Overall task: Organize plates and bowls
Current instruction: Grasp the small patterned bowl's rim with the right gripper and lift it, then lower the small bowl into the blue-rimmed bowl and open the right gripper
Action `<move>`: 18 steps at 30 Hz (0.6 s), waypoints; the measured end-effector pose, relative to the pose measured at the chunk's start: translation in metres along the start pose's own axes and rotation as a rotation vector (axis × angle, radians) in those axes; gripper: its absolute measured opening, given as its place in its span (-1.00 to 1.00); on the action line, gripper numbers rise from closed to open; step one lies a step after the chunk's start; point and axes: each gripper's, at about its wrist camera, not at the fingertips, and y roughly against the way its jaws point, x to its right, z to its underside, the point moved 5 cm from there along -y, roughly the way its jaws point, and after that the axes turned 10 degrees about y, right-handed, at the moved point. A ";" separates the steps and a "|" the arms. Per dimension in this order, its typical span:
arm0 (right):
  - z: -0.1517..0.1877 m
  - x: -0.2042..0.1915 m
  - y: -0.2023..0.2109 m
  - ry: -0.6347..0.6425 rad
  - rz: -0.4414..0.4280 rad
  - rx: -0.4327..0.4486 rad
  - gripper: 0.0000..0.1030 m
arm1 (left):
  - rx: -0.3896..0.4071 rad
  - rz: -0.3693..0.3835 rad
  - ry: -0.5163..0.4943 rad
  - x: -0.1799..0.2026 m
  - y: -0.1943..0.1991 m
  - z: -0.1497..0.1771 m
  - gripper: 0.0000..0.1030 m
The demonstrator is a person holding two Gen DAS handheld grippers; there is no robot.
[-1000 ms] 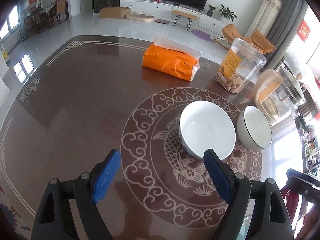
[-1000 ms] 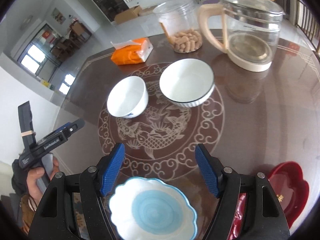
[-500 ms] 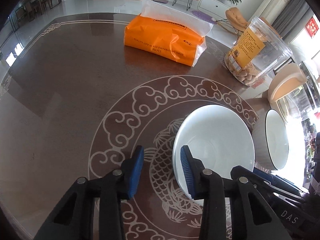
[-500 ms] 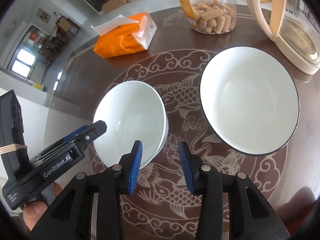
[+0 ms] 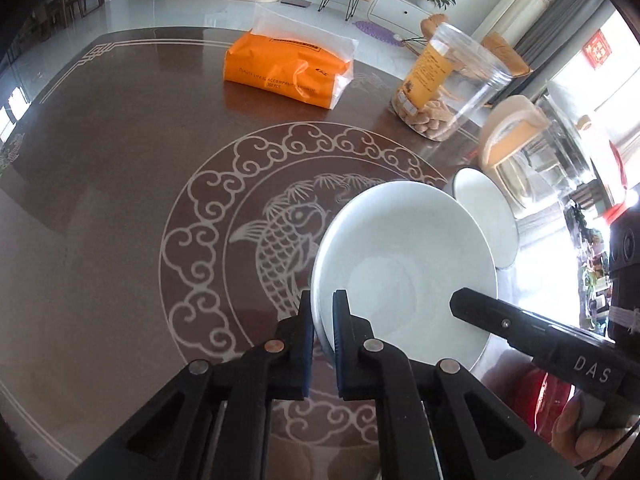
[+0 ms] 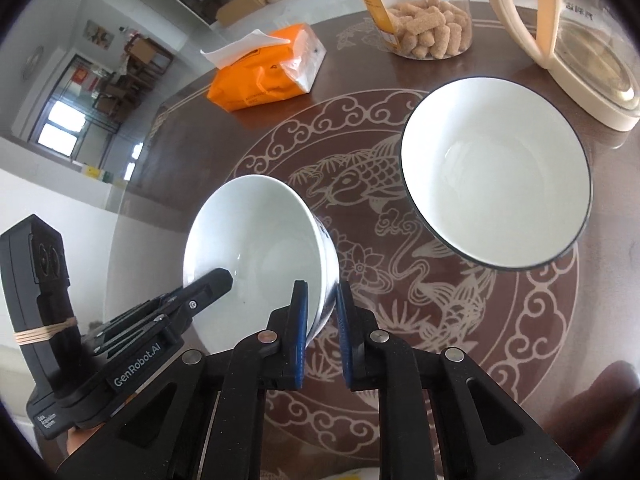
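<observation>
A plain white bowl point(image 5: 404, 272) point(image 6: 256, 248) sits on the dark table's fish pattern. My left gripper point(image 5: 322, 332) is shut on its near left rim. My right gripper point(image 6: 322, 320) is shut on the opposite rim of the same bowl. Each gripper shows in the other's view: the right one in the left wrist view point(image 5: 532, 332) and the left one in the right wrist view point(image 6: 160, 316). A larger white bowl with a dark rim point(image 6: 496, 172) point(image 5: 486, 216) stands just beyond, apart from the held one.
An orange tissue pack point(image 5: 288, 68) point(image 6: 266, 68) lies at the far side. A clear jar of biscuit sticks point(image 5: 444, 88) point(image 6: 420, 20) and a glass kettle with cream handle point(image 6: 576, 40) point(image 5: 532, 152) stand behind the bowls. A red dish point(image 5: 548, 396) is at the lower right.
Both grippers moved in toward the plain white bowl and closed on its rim from opposite sides. The bowl now appears tilted.
</observation>
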 end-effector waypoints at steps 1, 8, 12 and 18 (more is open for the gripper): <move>0.006 -0.003 0.012 0.011 -0.007 0.002 -0.69 | 0.008 0.007 -0.012 0.005 0.011 0.010 -0.85; 0.079 -0.015 0.087 0.058 -0.036 -0.010 -0.70 | 0.040 0.086 -0.085 0.035 0.076 0.097 -0.85; 0.126 -0.004 0.103 0.029 -0.030 -0.027 -0.70 | 0.021 0.088 -0.118 0.045 0.074 0.145 -0.85; 0.169 0.021 0.095 -0.030 -0.005 -0.067 -0.70 | -0.054 0.071 -0.110 0.044 0.044 0.186 -0.85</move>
